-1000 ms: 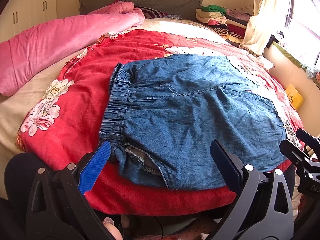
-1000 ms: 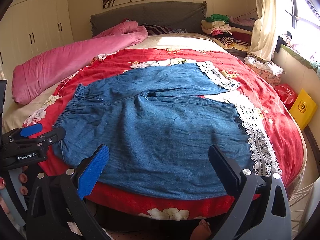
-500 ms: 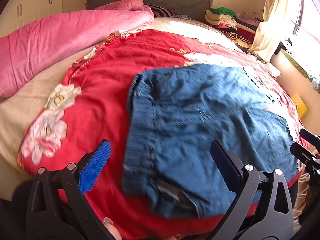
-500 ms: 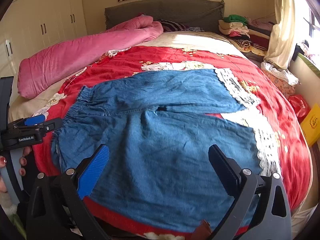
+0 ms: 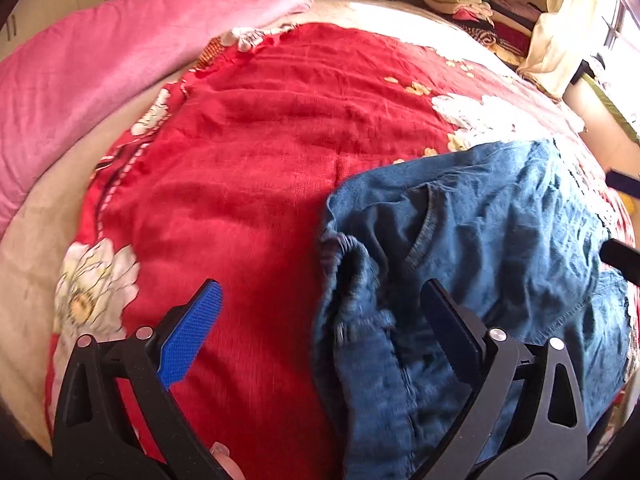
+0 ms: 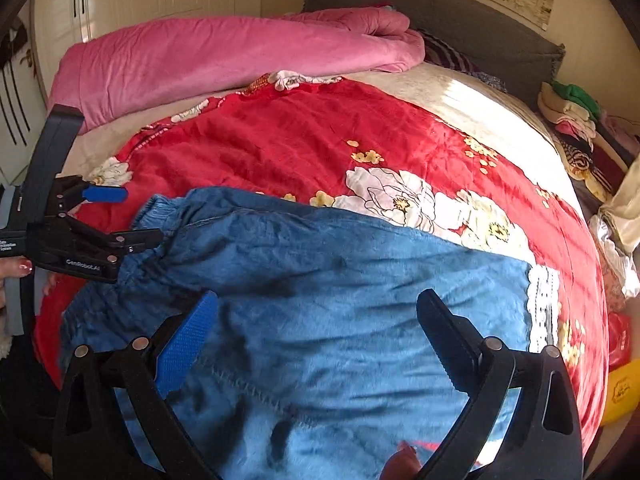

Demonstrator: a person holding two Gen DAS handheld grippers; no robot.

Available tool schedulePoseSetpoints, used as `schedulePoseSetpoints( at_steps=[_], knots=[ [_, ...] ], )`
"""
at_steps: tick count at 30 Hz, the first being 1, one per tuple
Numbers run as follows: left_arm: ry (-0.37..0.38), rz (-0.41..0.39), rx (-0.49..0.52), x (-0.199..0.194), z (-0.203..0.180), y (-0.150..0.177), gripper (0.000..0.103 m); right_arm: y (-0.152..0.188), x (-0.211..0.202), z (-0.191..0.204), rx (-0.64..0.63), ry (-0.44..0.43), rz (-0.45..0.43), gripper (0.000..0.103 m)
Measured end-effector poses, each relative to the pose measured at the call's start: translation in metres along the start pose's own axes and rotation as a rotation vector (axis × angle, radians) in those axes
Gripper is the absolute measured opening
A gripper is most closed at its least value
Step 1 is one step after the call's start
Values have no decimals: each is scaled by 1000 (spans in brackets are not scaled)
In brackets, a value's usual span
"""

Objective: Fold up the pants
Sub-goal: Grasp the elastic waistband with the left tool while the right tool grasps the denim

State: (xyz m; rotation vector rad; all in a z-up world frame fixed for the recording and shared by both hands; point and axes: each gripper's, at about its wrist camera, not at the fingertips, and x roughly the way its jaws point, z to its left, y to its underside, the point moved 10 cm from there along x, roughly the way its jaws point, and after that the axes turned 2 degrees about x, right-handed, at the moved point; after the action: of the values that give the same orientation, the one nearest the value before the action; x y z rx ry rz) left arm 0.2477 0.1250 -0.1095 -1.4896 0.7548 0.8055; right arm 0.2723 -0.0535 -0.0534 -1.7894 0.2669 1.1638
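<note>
Right now both your grippers, left gripper (image 5: 320, 328) and right gripper (image 6: 316, 332), hang spread wide and empty over the pants (image 6: 320, 280) lying on the red blanket (image 6: 280, 140). Pinch only one layer of the waistband (image 5: 348, 280) and the fold will likely skew.

Matt blue denim pants (image 6: 320, 280), plush red blanket (image 5: 260, 160), fuzzy pink quilt (image 6: 224, 56)

Both tongs (image 5: 320, 320) now nearer pants (image 6: 320, 280)
</note>
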Motion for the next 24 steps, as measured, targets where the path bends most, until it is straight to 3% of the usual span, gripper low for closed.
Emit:
schedulePoseSetpoints(
  at_steps=[3, 4, 5, 6, 9, 18, 19, 21, 22, 24],
  knots=[
    [11, -7, 36, 12, -3, -8, 61, -12, 32, -6, -28, -24, 44, 99],
    [49, -4, 43, 15, -8, -9, 47, -14, 42, -8, -40, -22, 61, 99],
    [85, 3, 44, 19, -11, -11, 23, -16, 51, -10, -55, -10, 74, 99],
    [110, 4, 44, 21, -13, -11, 15, -18, 58, -12, -67, -10, 82, 99],
    [151, -18, 37, 16, -15, -15, 11, -26, 79, -14, -106, -26, 97, 99],
    [280, -183, -13, -32, -9, -36, 10, -40, 120, 8, -342, -90, 131, 95],
    [291, -195, -11, -36, -9, -37, 10, -38, 124, 12, -359, -102, 150, 89],
    [306, -218, 10, -43, -14, -39, 10, -32, 129, 22, -365, -177, 184, 56],
    [312, -221, 18, -44, -16, -40, 10, -31, 127, 27, -368, -202, 185, 50],
    [292, -224, 37, -44, -17, -40, 10, -30, 119, 34, -364, -235, 170, 20]
  ],
)
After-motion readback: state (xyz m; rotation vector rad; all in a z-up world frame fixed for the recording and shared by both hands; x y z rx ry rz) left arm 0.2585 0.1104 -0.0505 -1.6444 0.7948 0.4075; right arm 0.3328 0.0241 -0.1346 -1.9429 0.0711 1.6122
